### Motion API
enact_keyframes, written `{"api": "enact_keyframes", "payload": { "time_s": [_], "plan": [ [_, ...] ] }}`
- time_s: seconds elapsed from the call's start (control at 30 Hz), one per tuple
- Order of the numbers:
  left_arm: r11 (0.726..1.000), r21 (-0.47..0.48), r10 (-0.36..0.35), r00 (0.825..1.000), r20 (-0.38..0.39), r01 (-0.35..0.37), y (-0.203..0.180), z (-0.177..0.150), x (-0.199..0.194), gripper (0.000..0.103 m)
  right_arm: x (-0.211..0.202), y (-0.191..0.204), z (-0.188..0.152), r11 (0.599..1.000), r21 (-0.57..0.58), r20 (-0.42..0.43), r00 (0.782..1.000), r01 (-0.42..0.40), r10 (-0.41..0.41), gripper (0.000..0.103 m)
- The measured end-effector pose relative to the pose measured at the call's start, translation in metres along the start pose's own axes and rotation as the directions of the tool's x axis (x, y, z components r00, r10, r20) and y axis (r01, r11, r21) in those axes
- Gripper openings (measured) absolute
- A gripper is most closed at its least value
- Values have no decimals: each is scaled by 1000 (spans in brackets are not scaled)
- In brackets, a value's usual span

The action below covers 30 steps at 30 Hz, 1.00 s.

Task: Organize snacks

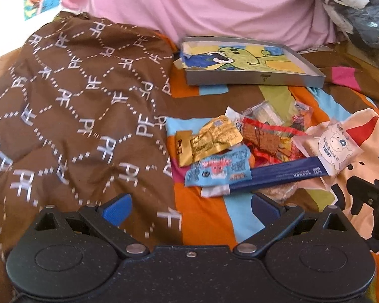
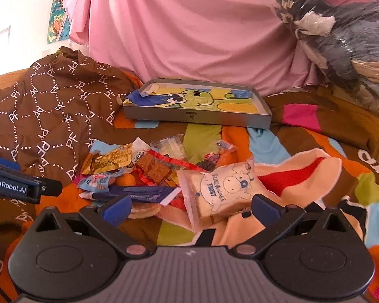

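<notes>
Snack pile (image 2: 159, 174): mixed wrapped packets heaped on the striped bedspread (image 2: 303, 136), near a shallow grey tray (image 2: 197, 118) beyond. Toast packet (image 2: 224, 189) at the pile's right edge. Left gripper (image 1: 189, 208): jaws spread, empty. Right gripper (image 2: 189, 208): jaws spread, empty, hovering just before the pile.

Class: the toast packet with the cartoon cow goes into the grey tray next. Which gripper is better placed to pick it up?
Probably the right gripper: it is open with the toast packet directly ahead. The left gripper faces the blue stick instead.
</notes>
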State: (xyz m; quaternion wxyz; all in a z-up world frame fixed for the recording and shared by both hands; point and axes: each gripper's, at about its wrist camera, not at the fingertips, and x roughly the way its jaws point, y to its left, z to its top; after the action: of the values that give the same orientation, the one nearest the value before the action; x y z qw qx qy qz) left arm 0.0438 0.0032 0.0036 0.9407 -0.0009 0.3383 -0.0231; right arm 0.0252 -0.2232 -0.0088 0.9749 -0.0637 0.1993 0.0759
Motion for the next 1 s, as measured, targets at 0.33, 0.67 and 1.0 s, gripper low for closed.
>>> {"api": "enact_keyframes", "payload": {
  "time_s": [0.33,0.67,1.0],
  "plan": [
    [994,80,-77,997,-30,79,19,28,43,101,36,3,22,985,-104,-44,990,-141,137,103],
    [968,9,-248,967,-53,249,30,38,77,101,68,27,26,921,-252,-158,951,-298,265,103],
    [946,-44,-323,934,-149,320,21,42,112,97,99,30,11,950,-128,-214,943,-285,255,103]
  ]
}}
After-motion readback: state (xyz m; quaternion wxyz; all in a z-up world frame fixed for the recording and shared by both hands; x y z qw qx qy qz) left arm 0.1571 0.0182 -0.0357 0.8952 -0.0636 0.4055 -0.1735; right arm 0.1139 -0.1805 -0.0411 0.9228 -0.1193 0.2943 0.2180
